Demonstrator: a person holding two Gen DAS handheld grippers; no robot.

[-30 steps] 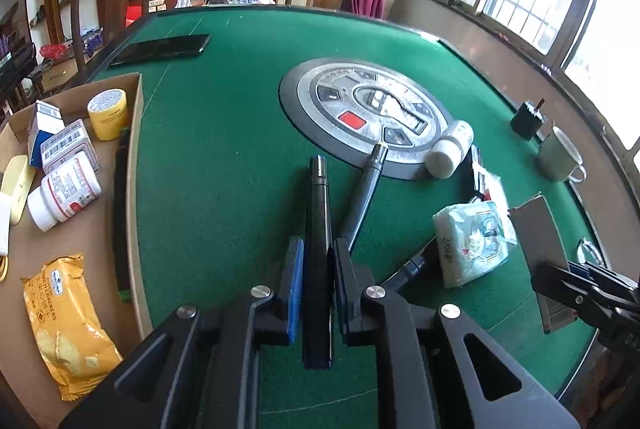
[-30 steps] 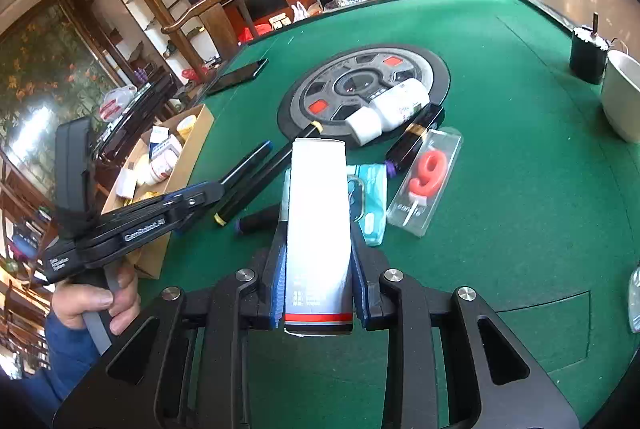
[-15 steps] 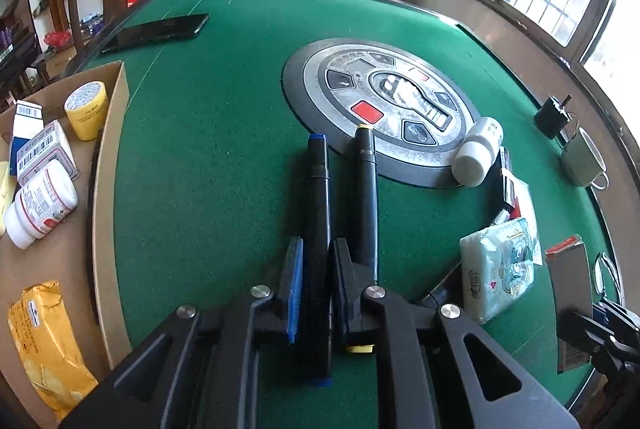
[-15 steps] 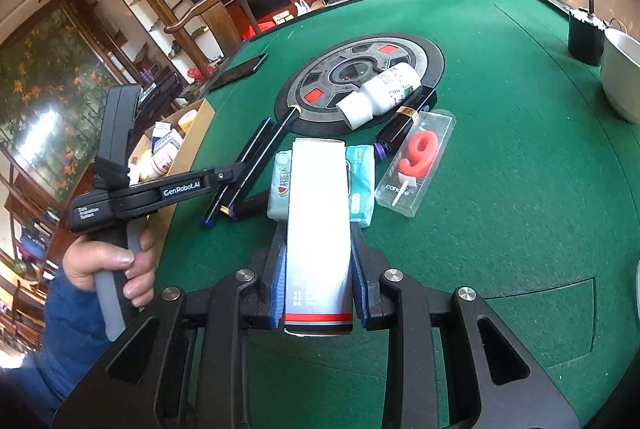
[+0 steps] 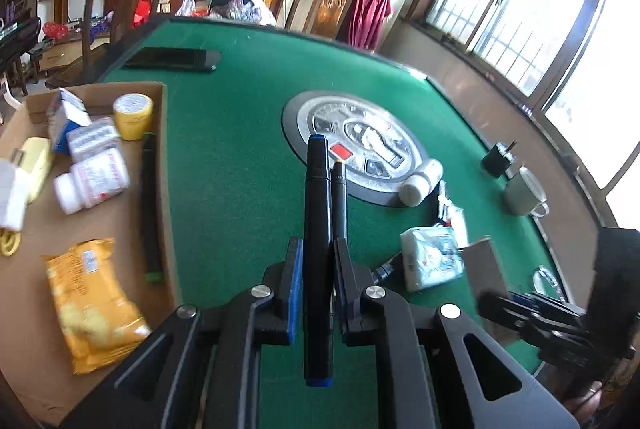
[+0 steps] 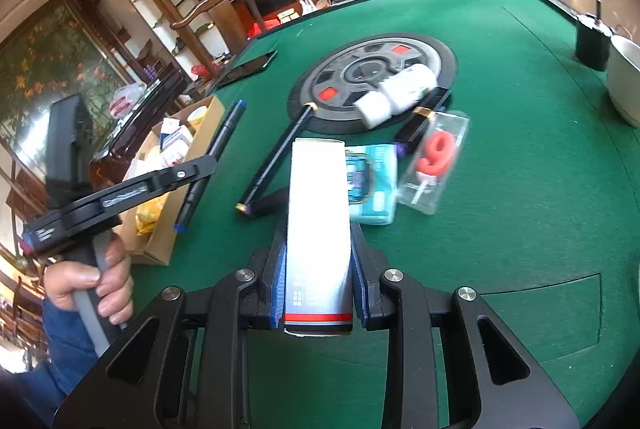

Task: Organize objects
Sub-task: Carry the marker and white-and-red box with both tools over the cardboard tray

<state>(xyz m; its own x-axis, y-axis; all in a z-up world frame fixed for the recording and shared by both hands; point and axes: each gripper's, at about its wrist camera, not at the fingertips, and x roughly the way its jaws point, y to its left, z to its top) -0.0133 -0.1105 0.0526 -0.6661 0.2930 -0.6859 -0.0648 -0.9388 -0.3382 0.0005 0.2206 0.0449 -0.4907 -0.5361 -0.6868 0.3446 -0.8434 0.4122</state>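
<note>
My left gripper (image 5: 315,261) is shut on a black marker with blue ends (image 5: 317,229) and holds it lifted above the green table (image 5: 232,165); it also shows in the right wrist view (image 6: 208,157). My right gripper (image 6: 318,269) is shut on a tall white box (image 6: 319,217) held above the table's near side. A cardboard box (image 5: 162,169) at the left holds a pill bottle (image 5: 94,181), a yellow snack packet (image 5: 92,293), a yellow tub (image 5: 133,111) and a black pen (image 5: 149,205).
On the table lie a thin black pen (image 6: 276,153), a white bottle (image 6: 396,93), a tissue pack (image 6: 372,181), a red "9" candle packet (image 6: 434,161), a dark tube (image 6: 420,119), a phone (image 5: 174,59), a mug (image 5: 522,191) and a round centre panel (image 5: 352,141).
My left gripper has lifted the blue-ended marker off the table and swung left toward the cardboard box. The thin black pen stays on the table. My right gripper keeps holding the white box.
</note>
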